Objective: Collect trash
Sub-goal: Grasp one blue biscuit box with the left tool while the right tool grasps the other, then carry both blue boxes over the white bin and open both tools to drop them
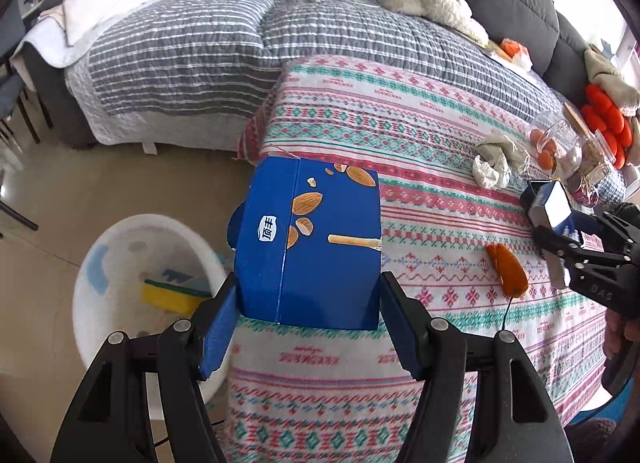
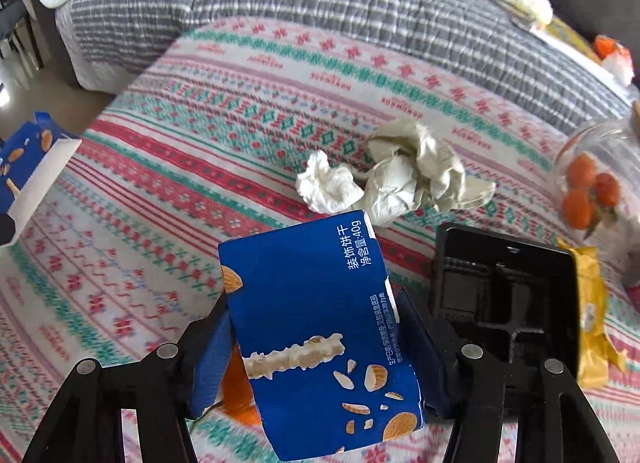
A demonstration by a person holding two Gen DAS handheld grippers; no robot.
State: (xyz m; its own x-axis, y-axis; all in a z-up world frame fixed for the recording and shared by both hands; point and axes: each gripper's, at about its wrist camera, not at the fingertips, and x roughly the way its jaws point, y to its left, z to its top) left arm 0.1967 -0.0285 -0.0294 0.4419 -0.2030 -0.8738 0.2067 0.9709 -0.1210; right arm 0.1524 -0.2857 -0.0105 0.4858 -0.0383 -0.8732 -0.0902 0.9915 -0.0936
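Your left gripper (image 1: 308,303) had its jaws clamped on the sides of a blue cardboard almond-biscuit box (image 1: 310,241), held over the edge of the patterned cloth-covered surface (image 1: 420,111), above the white round bin (image 1: 120,263) on the floor. Its long axis ran away from the jaws. Your right gripper (image 2: 316,327) pinched a second blue cardboard biscuit box (image 2: 320,339), pointing forward and tilted left; its lower end was cut off. Crumpled white tissue paper (image 2: 396,179) lay beyond.

wrist views close, looking forward | shared: patterned tablecloth (image 1: 440,111)
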